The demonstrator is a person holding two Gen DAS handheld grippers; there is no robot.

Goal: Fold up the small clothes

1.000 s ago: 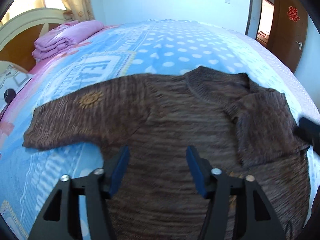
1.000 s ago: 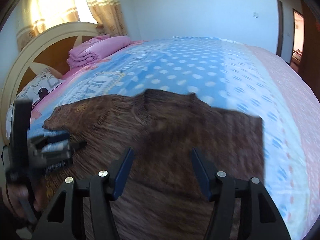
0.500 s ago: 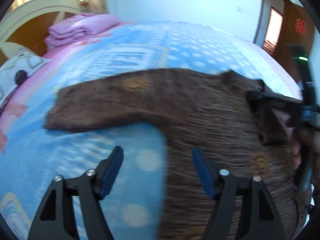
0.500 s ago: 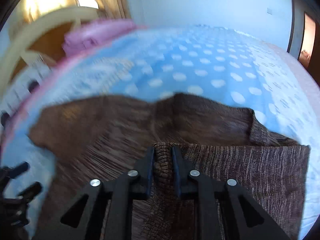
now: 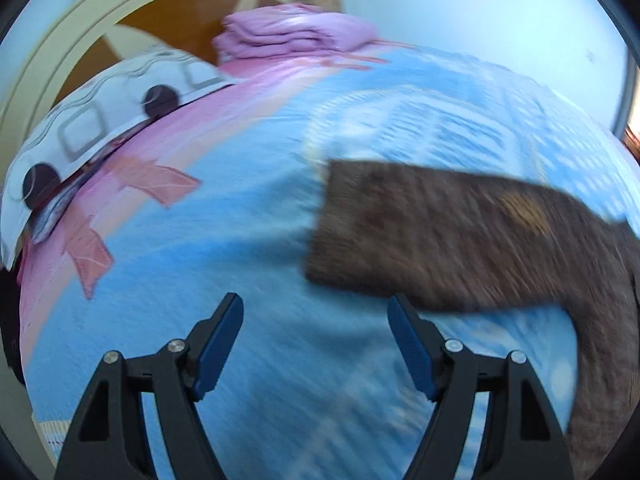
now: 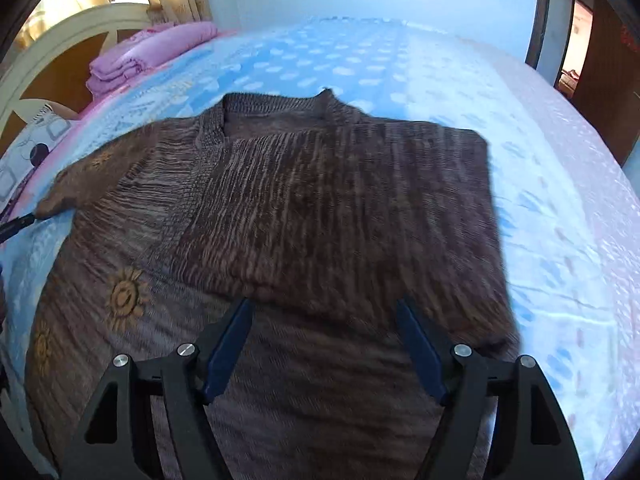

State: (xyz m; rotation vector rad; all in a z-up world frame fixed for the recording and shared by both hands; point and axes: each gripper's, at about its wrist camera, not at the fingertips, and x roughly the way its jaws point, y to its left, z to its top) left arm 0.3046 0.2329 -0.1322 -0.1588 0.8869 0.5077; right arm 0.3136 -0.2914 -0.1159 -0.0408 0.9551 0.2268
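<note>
Sweater [image 6: 320,208] on bed [image 6: 520,160], hem cut off.
Collar points away (left view blurred); jaws of right gripper [image 6: 324,344] just opened, left gripper [image 5: 316,344] apart, both empty.

The sweater [image 6: 304,216] is dark brown knit with paler streaks and orange-gold sun motifs near its left edge. Under it, the bedspread [image 6: 400,64] is light blue with white dots, turning pink with small marks to the sweater's right. Beyond the sweater's left sleeve, the folded blanket [image 6: 148,52] is lilac-pink, the headboard [image 6: 80,36] cream and orange-brown.
</note>
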